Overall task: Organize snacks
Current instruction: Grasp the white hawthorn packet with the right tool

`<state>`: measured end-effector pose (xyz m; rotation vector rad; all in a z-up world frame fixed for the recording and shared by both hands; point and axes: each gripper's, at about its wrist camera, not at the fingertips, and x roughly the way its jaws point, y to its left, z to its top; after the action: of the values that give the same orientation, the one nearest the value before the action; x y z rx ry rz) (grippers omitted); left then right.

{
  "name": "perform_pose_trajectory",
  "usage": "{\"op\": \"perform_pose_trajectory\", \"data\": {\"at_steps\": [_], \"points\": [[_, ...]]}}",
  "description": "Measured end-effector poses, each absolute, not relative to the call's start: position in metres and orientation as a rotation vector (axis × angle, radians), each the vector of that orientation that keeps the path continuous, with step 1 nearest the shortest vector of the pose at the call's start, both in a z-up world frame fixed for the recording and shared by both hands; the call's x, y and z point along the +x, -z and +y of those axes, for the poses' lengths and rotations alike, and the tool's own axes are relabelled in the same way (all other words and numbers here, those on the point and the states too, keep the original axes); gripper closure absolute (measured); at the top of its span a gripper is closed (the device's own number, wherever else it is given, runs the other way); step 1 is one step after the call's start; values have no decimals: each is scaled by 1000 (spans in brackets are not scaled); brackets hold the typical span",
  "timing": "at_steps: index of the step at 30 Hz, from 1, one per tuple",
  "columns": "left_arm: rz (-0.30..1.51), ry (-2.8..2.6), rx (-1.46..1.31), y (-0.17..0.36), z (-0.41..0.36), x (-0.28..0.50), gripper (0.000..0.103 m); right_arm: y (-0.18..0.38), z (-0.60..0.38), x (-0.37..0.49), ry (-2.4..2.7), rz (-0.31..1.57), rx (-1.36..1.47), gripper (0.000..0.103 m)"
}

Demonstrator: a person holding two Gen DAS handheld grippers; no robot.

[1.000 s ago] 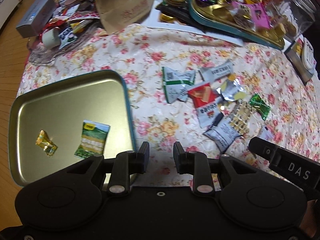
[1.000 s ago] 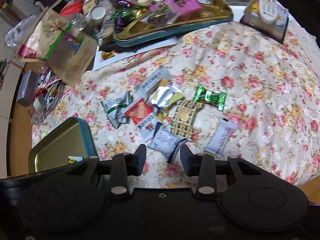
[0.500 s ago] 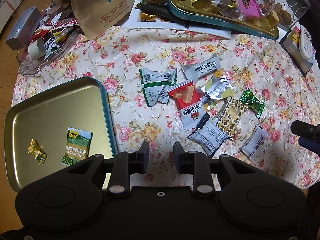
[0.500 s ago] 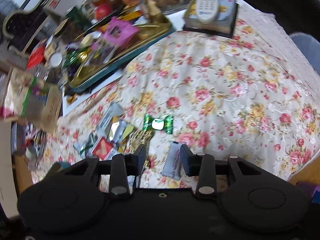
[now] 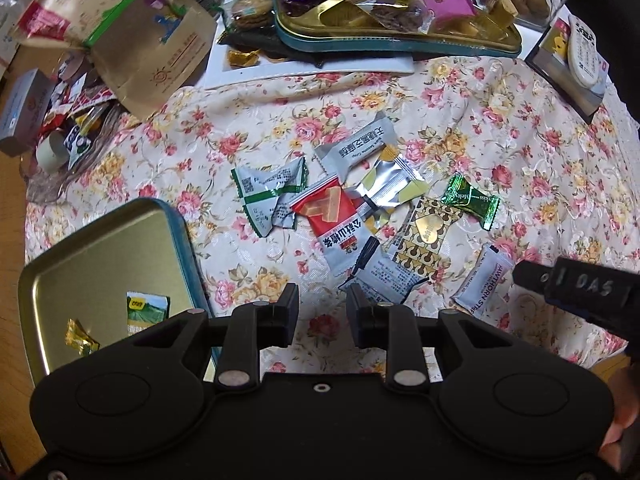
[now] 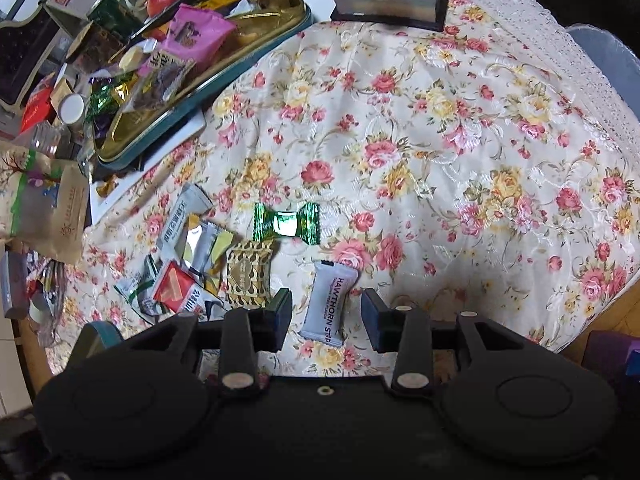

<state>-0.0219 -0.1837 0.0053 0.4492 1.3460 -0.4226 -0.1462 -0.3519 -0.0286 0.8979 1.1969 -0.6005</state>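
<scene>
Where earlier over pile, right gripper (image 6: 326, 316) now frames hawthorn packet (image 6: 329, 305), both jaws part-open, empty.

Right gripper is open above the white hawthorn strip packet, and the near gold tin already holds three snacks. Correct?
Not quite: the left wrist view shows only two snacks in the gold tin, a gold-wrapped candy and a green packet. The rest holds: the right gripper is open above the white hawthorn strip packet.
</scene>
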Motion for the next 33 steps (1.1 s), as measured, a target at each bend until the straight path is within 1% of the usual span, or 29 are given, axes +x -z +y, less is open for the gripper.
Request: {"op": "perform_pose_trajectory", "data": {"at_steps": [5, 8, 21, 23, 25, 29, 33], "points": [[1332, 418, 477, 2, -185, -20, 67, 47, -345, -140, 615, 1232, 895, 61], [1382, 406, 445, 10, -180, -15, 67, 58, -343, -136, 635, 1253, 892, 61], [1392, 431, 360, 0, -170, -10, 67, 86, -326, -114, 656, 1308, 824, 63], [1401, 428, 354, 2, -169, -9, 67, 85, -323, -111, 646, 1302, 810, 66], [1408, 427, 344, 3, -168, -9, 67, 85, -319, -108, 617, 1299, 810, 81], [1415, 426, 355, 8, -169, -12, 67, 85, -315, -106, 604, 1300, 797, 83], [1418, 421, 354, 9, -170, -11, 67, 77, -318, -110, 588, 1286, 786, 88]]}}
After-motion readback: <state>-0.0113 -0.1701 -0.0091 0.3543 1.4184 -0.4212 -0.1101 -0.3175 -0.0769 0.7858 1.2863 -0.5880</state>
